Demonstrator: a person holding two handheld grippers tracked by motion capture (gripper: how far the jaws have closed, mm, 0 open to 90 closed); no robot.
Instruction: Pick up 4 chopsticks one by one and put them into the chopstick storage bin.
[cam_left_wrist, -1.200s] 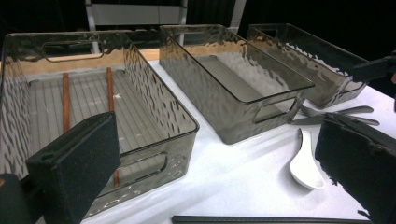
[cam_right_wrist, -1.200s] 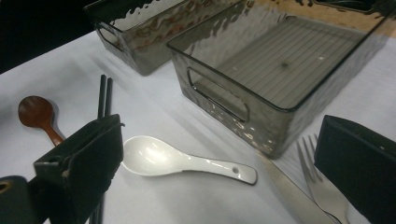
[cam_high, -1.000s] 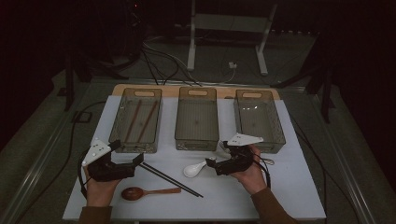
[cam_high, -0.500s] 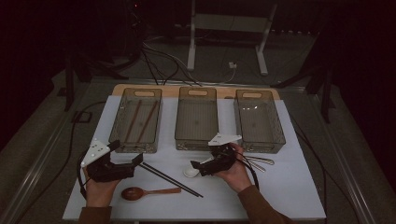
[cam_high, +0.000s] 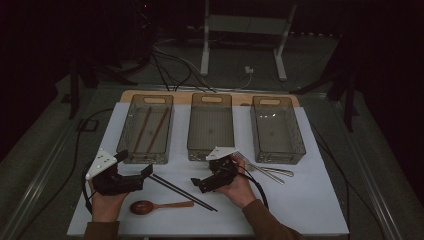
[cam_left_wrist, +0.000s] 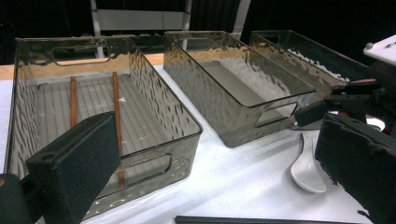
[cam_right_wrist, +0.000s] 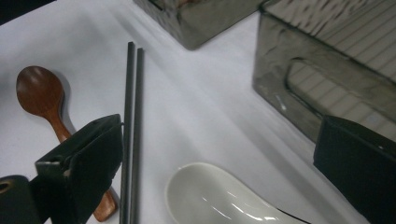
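The right gripper (cam_high: 209, 181) hung low over the white spoon (cam_right_wrist: 219, 200), its jaws spread wide with the bowl of the spoon lying on the white surface (cam_high: 310, 200) between them, not yet pinched. The spoon lay just in front of the middle bin (cam_high: 211, 125), near the pair of black chopsticks (cam_right_wrist: 131, 121), with the wooden spoon (cam_high: 155, 206) a little further off. The left gripper (cam_high: 131, 179) rested near the left bin (cam_high: 146, 129), jaws also spread and holding nothing; two brown chopsticks (cam_left_wrist: 93, 109) already lay in that bin.

To my eye the step was the pickup of the white spoon. It would go best if the jaws came down around the handle or the neck, not the smooth rounded bowl, which looked likely to slip out. The near jaw sat almost over the black chopsticks, so the gripper wanted shifting away from them before closing, or it might drag them along. A slow, firm squeeze, then a level lift.
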